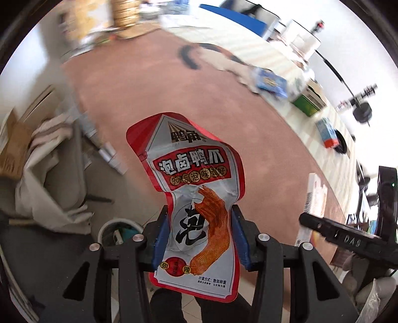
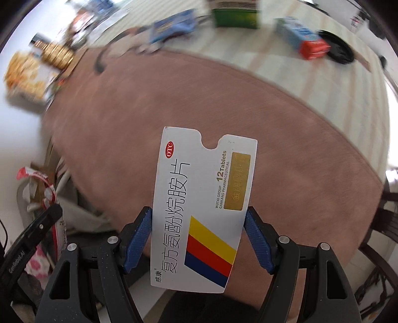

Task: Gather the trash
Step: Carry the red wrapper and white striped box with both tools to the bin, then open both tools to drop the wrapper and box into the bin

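Observation:
My left gripper (image 1: 199, 216) is shut on a red and white snack wrapper (image 1: 191, 174) with a chicken-foot picture, pinched at its narrow waist between the blue pads and held above the pink table mat (image 1: 161, 87). My right gripper (image 2: 197, 216) is shut on a flat white medicine box (image 2: 201, 198) with yellow, red and blue stripes, its blue pads pressing both long edges. The right gripper's black body (image 1: 348, 238) shows at the lower right of the left wrist view. The left gripper's body (image 2: 27, 238) and the wrapper (image 2: 44, 188) appear at the lower left of the right wrist view.
A white bin (image 1: 119, 231) with some trash in it stands on the floor below the left gripper. On the striped cloth at the table's far side lie a blue packet (image 2: 171, 24), a green box (image 2: 236, 15) and a blue and orange carton (image 2: 301, 37). A snack box (image 2: 29, 72) sits at the left.

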The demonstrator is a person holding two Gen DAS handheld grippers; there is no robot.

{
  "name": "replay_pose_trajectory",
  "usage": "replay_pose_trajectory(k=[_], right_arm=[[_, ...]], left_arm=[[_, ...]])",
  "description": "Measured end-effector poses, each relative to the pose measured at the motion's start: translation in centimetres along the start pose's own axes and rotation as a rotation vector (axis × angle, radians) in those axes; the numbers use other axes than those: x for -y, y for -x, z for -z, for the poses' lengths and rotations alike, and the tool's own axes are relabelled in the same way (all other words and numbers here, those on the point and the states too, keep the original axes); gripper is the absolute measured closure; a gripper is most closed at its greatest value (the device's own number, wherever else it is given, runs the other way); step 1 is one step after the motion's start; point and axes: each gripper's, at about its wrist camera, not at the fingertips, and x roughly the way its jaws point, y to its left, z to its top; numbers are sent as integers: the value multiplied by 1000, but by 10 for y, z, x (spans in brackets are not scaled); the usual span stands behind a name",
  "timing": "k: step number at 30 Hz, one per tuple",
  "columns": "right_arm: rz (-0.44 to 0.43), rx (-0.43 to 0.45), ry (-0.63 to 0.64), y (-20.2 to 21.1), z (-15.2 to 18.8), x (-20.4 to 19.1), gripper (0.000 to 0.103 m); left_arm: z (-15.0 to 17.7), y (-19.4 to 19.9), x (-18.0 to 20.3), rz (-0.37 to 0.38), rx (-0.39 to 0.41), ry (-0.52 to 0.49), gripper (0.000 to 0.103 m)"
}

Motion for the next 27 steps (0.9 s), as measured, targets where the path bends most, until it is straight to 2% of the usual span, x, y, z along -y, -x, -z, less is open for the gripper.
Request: replay_pose_trajectory(k=[3, 7, 11, 14, 17, 19, 21, 22, 24, 25, 27], right_arm=[[-41, -40, 94, -17, 27, -48, 27], [-74, -92, 215, -52, 63, -112, 27], [-63, -148, 306, -112, 96, -160, 27], [-43, -174, 351, -166, 118, -180, 27], [-25, -212, 379, -234, 135, -188, 27], [-24, -238, 372, -280, 142, -189, 27], [-39, -289, 369, -329, 148, -190, 27], [-47, -306, 354, -357, 151, -189, 27], [-87, -357, 332, -397, 155, -186, 26], [-97, -387, 322, -418, 158, -184, 26], [-115, -422, 308, -453, 161, -182, 0]], left_arm=[[29, 11, -51, -16, -2, 75, 60], [65, -6, -108, -19, -33, 185, 60], [105, -54, -171, -10, -98, 299, 60], [134, -100, -221, 13, -153, 385, 57], [162, -155, -270, 71, -202, 482, 54], [181, -197, -302, 88, -236, 542, 49], [197, -227, -325, 80, -262, 568, 31], [203, -239, -335, 74, -266, 586, 26], [217, -261, -357, 61, -265, 622, 4], [222, -268, -364, 52, -270, 634, 3], [230, -279, -374, 4, -278, 642, 3]])
